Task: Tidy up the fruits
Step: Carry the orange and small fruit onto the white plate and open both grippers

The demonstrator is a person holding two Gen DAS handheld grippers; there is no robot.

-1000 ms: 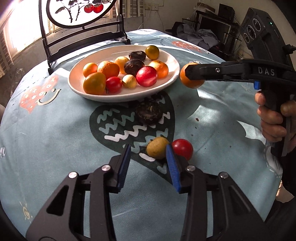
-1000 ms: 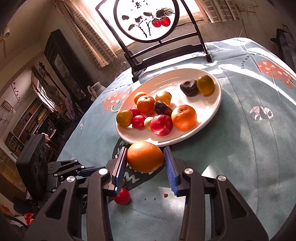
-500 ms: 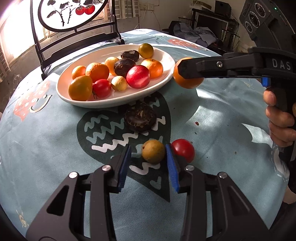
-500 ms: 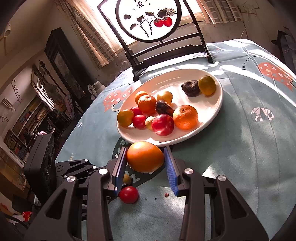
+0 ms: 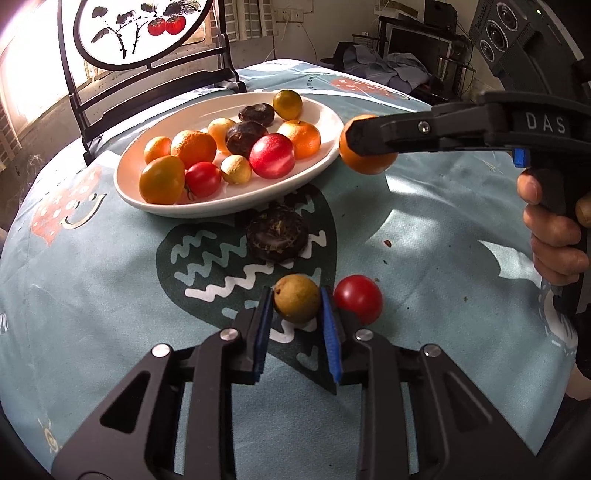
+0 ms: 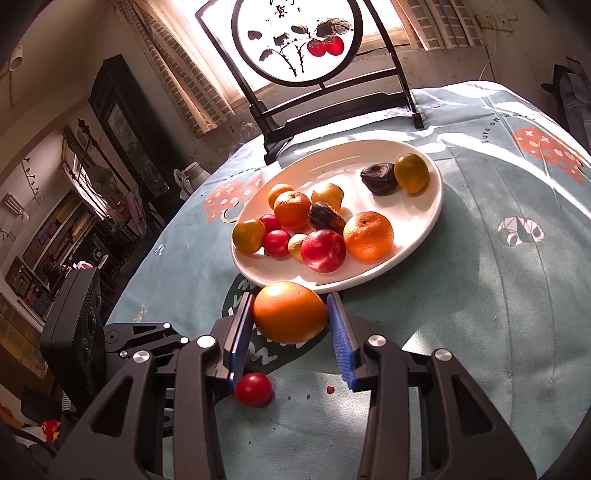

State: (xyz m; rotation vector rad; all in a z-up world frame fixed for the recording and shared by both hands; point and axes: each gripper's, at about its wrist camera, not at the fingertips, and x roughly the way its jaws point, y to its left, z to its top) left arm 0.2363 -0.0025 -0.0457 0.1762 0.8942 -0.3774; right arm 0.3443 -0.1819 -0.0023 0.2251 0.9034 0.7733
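A small yellow-brown fruit (image 5: pixel 296 303) sits on the tablecloth, and my left gripper (image 5: pixel 295 295) is closing on it, its blue pads touching both sides. A red tomato (image 5: pixel 357 298) lies just to its right, and a dark wrinkled fruit (image 5: pixel 277 233) lies beyond it. My right gripper (image 6: pixel 290 306) is shut on a large orange (image 6: pixel 290 312) and holds it in the air just before the near rim of the white plate (image 6: pixel 351 158). Several oranges, tomatoes and dark fruits fill the plate.
A round painted screen on a black stand (image 5: pixel 140 33) rises behind the plate at the table's far edge. A hand (image 5: pixel 554 229) grips the right gripper's handle at the right. Blue patterned cloth (image 6: pixel 498 295) covers the table around the plate.
My left gripper moved forward around the yellow-brown fruit and closed its jaws onto it. The right gripper kept still with the orange.
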